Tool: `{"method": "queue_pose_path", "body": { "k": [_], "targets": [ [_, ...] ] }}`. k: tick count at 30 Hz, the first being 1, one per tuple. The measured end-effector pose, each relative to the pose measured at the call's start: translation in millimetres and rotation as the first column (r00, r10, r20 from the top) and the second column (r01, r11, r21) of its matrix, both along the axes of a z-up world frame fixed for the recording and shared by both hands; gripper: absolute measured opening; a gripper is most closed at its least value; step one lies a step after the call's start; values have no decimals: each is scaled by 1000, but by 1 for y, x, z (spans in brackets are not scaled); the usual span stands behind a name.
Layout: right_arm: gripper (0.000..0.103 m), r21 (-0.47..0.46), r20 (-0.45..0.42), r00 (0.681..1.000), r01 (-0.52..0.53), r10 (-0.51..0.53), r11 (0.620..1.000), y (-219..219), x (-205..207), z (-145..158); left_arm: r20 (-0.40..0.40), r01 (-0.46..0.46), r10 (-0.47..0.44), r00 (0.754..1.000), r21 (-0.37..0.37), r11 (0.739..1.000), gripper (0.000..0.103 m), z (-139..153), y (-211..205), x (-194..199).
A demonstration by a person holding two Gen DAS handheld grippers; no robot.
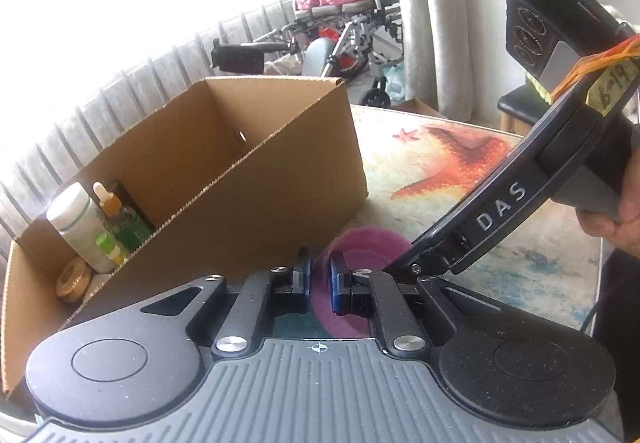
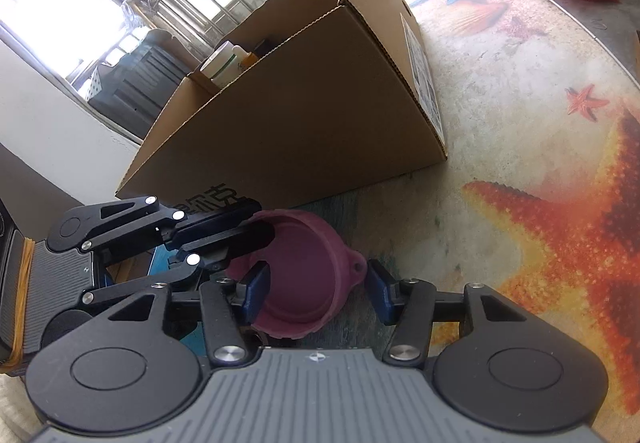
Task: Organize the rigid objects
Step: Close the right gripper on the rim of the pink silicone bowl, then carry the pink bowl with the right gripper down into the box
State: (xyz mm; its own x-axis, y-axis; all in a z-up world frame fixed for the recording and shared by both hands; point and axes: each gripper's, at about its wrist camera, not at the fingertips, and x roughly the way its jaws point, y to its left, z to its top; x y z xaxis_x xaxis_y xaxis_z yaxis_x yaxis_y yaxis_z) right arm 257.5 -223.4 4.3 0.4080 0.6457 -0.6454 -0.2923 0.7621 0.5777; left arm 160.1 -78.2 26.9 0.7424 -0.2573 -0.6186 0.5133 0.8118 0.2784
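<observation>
Left gripper pinches pink bowl rim; right gripper straddles it, partly open. Cardboard box behind holds bottles.

bottles stand inside the box; the bowl sits on the table before it.

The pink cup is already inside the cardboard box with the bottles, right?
No. The pink cup sits on the table in front of the cardboard box, as the right wrist view shows. The bottles are inside.
</observation>
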Motion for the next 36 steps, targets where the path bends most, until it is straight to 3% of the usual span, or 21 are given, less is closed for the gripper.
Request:
{"method": "queue_pose_path", "body": {
  "k": [2,7,12,20,26,31,36],
  "targets": [
    [29,4,12,1000,26,-26,1000,-4,-3,-2,19,13,-14,1000,22,1000,9,2,-4,-4],
    [24,85,-7,998,67,-67,994,-15,-7,-8,20,8,-8,1000,18,1000,9,6,-4,-9],
    [18,45,96,992,83,-87,996,-16,-23,9,55,7,-7,998,13,1000,9,15,-3,-17],
    [18,20,249,965,78,-81,997,-15,-46,56,174,25,-26,984,8,1000,9,51,-6,-40],
    [19,39,382,921,73,-82,997,-12,-49,111,286,43,-45,957,14,999,8,95,-2,-53],
    [19,17,472,879,59,-60,998,-1,-25,155,323,29,-34,946,20,999,9,133,7,-29],
    [19,-30,461,887,40,-22,999,18,28,172,296,-27,13,955,44,999,8,144,18,19]
  ]
}}
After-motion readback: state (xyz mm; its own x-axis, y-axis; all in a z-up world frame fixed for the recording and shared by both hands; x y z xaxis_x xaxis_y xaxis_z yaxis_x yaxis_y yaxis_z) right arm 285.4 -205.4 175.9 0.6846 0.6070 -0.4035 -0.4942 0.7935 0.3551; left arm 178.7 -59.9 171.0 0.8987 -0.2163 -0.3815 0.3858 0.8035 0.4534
